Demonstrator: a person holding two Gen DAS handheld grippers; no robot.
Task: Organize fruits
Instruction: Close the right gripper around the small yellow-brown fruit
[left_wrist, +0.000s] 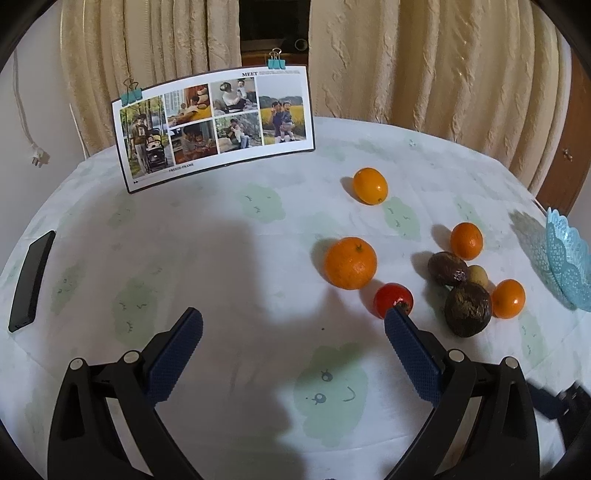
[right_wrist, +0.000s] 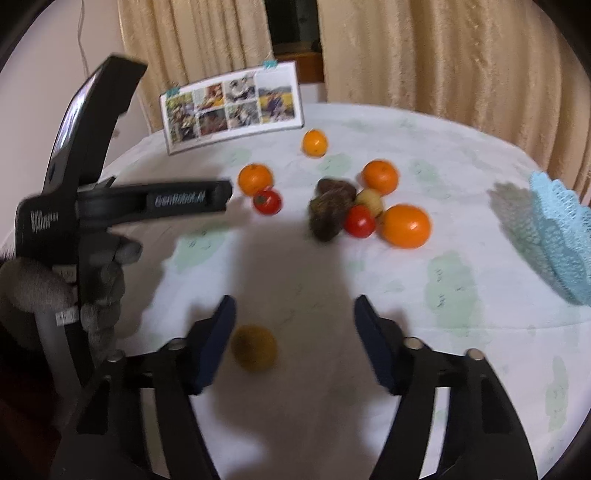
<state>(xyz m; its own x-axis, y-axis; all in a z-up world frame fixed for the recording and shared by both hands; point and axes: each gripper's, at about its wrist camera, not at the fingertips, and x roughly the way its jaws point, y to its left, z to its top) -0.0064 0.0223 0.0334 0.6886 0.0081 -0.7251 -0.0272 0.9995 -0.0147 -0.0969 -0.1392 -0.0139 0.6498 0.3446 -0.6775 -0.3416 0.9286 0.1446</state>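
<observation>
Round table w/ pale cloth printed in green blobs (left_wrist: 229, 258), seen from both wrist cams. L gripper (left_wrist: 293, 321): jaws wide, nothing between the blue ribbed pads, hovering over bare cloth; its right pad tip overlaps a small red tomato (left_wrist: 391, 297) in the view, contact cannot be told. Fruit cluster lies to the right of it: large orange (left_wrist: 350, 263) just beside that tomato; oval orange fruit (left_wrist: 370, 185) farther back, apart; small orange (left_wrist: 466, 240) behind two dark brown wrinkled avocado-like fruits (left_wrist: 447, 268) (left_wrist: 467, 308), which touch; a small yellowish-tan round fruit (left_wrist: 478, 276) wedged among them; another small orange (left_wrist: 508, 298) at the cluster's right. Light-blue lacy plastic basket (left_wrist: 567, 258) stands at the table's right edge, well apart from the fruit, holding none that shows. R gripper (right_wrist: 294, 317): jaws partly apart, gripping nothing; a blurred dull-yellow round fruit (right_wrist: 254, 347) lies on the cloth between the pads, near the left one, not pressed. R cam also shows a second red tomato (right_wrist: 359, 220) in the cluster and a grey-gloved hand (right_wrist: 99, 280) on the L gripper's handle. Backdrop: clipped photo-collage card (left_wrist: 214, 125), upright; black flat device (left_wrist: 31, 280) at left edge; cream curtains (left_wrist: 424, 59).
</observation>
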